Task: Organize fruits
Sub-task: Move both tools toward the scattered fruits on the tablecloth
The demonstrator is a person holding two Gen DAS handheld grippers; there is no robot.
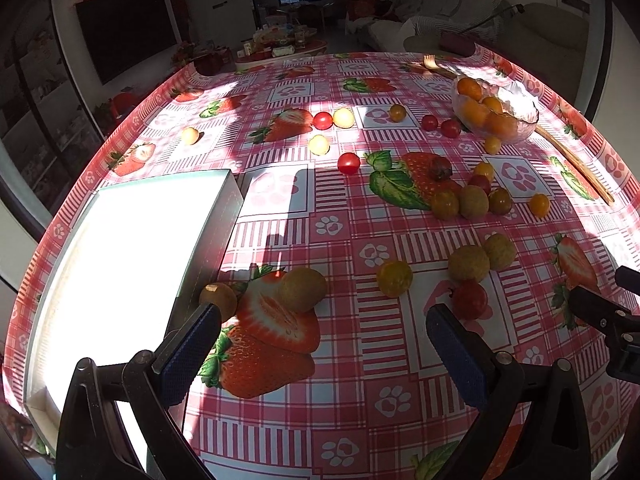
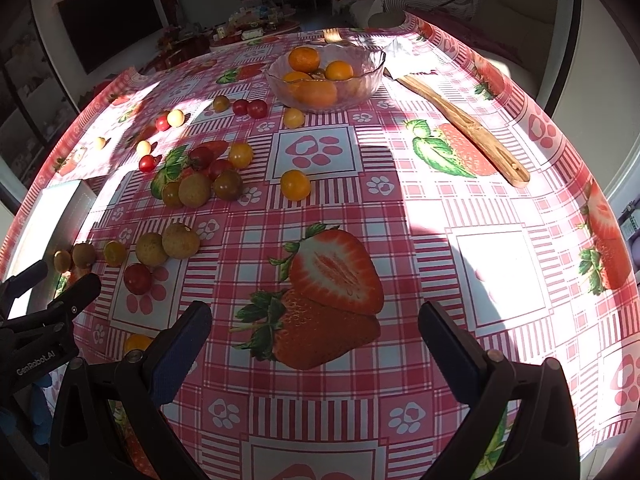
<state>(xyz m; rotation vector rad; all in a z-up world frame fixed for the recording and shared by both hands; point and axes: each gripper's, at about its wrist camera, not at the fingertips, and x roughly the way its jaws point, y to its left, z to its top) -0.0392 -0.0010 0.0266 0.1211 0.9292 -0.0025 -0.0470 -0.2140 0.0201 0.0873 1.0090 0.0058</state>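
Many small fruits lie loose on the strawberry-print tablecloth (image 1: 328, 420): red cherry tomatoes (image 1: 469, 299), yellow ones (image 1: 394, 278) and brown longans (image 1: 468, 263). A glass bowl (image 1: 520, 120) at the far right holds several orange fruits; in the right wrist view the bowl (image 2: 370, 74) is at the far middle. A white box (image 1: 132, 264) lies at the left. My left gripper (image 1: 320, 328) is open and empty above the cloth, a longan (image 1: 302, 289) just ahead of it. My right gripper (image 2: 314, 326) is open and empty over a printed strawberry.
A wooden spoon (image 2: 464, 120) lies right of the bowl, and a wooden fork (image 2: 332, 35) behind it. The left gripper shows at the left edge of the right wrist view (image 2: 60, 304). The table's edges curve away on all sides; a living room lies beyond.
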